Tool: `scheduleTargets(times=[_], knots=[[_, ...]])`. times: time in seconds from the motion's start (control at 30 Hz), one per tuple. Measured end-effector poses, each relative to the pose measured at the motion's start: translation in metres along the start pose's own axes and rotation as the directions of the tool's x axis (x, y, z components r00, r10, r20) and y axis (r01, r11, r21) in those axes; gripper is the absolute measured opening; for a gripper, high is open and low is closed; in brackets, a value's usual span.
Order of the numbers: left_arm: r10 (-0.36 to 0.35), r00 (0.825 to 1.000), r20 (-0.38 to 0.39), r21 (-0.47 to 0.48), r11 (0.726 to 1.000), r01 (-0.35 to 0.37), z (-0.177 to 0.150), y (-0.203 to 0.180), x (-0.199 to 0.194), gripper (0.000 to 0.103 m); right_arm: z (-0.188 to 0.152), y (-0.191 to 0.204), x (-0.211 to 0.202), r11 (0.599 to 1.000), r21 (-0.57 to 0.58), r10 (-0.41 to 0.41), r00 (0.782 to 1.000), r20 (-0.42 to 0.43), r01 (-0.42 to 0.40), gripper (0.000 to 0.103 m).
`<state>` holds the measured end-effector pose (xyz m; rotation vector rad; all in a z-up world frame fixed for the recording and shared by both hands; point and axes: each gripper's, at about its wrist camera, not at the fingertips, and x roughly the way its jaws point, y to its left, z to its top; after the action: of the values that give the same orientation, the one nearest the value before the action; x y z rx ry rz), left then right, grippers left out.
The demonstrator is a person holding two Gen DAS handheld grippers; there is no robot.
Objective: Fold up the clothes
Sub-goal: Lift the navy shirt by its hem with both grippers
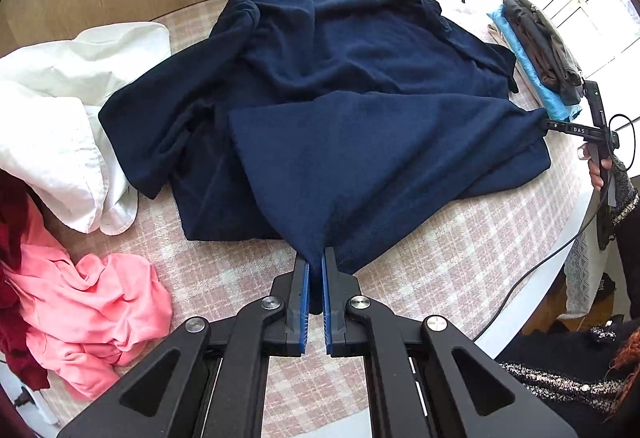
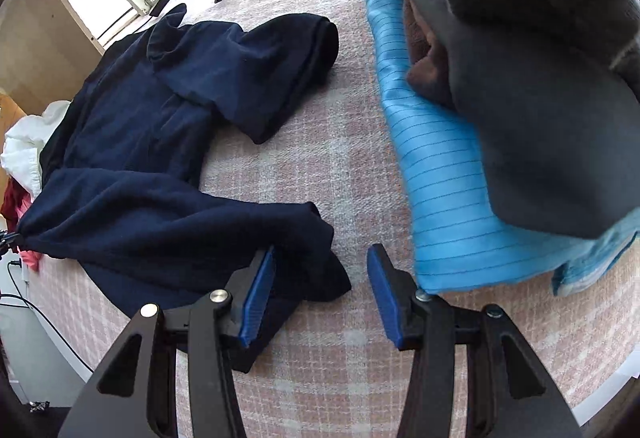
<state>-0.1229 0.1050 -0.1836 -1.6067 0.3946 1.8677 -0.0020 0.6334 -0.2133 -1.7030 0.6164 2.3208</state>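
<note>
Now, garment: a dark navy sweater point(image 1: 360, 85) lies rumpled over the middle of the checked tabletop point(image 1: 460, 262), its near hem lifted and drawn partway back over the body.
Left claw: left claw point(image 1: 315, 270) is closed tight on a pinch of that hem, the cloth tenting up from the pads.
Right claw: right claw point(image 2: 322, 278) stands with its jaws apart; one pad touches the sweater's near corner, nothing is gripped.
Handling: judged soft, thick and limp, with some weight; it will sag and drag rather than hold a line, and the fleecy face should not slip in the pads.
Where to hold: probably the hem corners, one per claw, so the edge stays taut; the free corner beside the right claw looks the natural spot.
Sleeve: one sleeve point(image 2: 280, 77) lies folded across the chest.
Neighbours: a folded stack point(image 2: 460, 177) sits just right; white cloth point(image 1: 52, 117) and pink cloth point(image 1: 92, 318) lie loose on the left.
</note>
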Motion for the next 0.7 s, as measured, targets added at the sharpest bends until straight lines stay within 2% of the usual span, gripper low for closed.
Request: scheduleTargets(times=[0.07, 0.1, 0.13, 0.2, 0.3, 0.37, 0.47, 0.53, 0.57, 0.7], knots=[[0.012, 1.0, 0.0, -0.007, 1.0, -0.012, 0.002, 0.0, 0.002, 0.005, 0.004, -0.001, 0.002, 0.999, -0.001, 0.033, 0.999, -0.009, -0.033, 0.047], [0.018, 1.0, 0.0, -0.011, 1.0, -0.018, 0.003, 0.0, 0.002, 0.005, 0.005, 0.001, 0.004, 0.999, -0.016, 0.043, 0.999, -0.023, -0.043, 0.04], [0.025, 1.0, 0.0, -0.014, 1.0, -0.025, 0.004, 0.001, 0.002, 0.005, 0.005, 0.002, 0.006, 0.998, -0.031, 0.052, 0.998, -0.037, -0.054, 0.021], [0.035, 0.999, 0.002, -0.017, 0.999, -0.035, 0.005, 0.0, 0.0, 0.005, 0.006, 0.004, 0.008, 0.994, -0.046, 0.093, 0.993, -0.072, -0.097, 0.007], [0.041, 0.999, 0.013, -0.017, 0.999, -0.041, -0.004, 0.002, -0.015, 0.005, 0.006, 0.007, 0.0, 0.993, -0.056, 0.098, 0.991, -0.087, -0.103, 0.005], [0.04, 0.999, 0.025, -0.016, 0.999, -0.04, -0.015, 0.004, -0.031, 0.005, 0.005, 0.01, -0.02, 0.99, -0.044, 0.127, 0.989, -0.073, -0.131, 0.005], [0.039, 0.998, 0.044, -0.014, 0.999, -0.039, -0.032, 0.007, -0.054, 0.005, -0.005, 0.012, -0.067, 0.978, -0.02, 0.205, 0.978, -0.023, -0.206, 0.004], [0.038, 0.998, 0.056, -0.013, 0.999, -0.038, -0.044, 0.01, -0.07, 0.005, -0.019, 0.019, -0.099, 0.973, -0.008, 0.229, 0.973, 0.014, -0.229, 0.004], [0.038, 0.997, 0.062, -0.012, 0.999, -0.037, -0.049, 0.011, -0.078, 0.005, -0.03, 0.021, -0.112, 0.971, 0.003, 0.237, 0.971, 0.028, -0.238, 0.004], [-0.003, 0.999, -0.043, -0.057, 0.998, 0.0, -0.121, 0.016, -0.066, 0.005, -0.115, 0.032, -0.105, 0.967, 0.102, 0.239, 0.969, -0.069, -0.232, 0.004]])
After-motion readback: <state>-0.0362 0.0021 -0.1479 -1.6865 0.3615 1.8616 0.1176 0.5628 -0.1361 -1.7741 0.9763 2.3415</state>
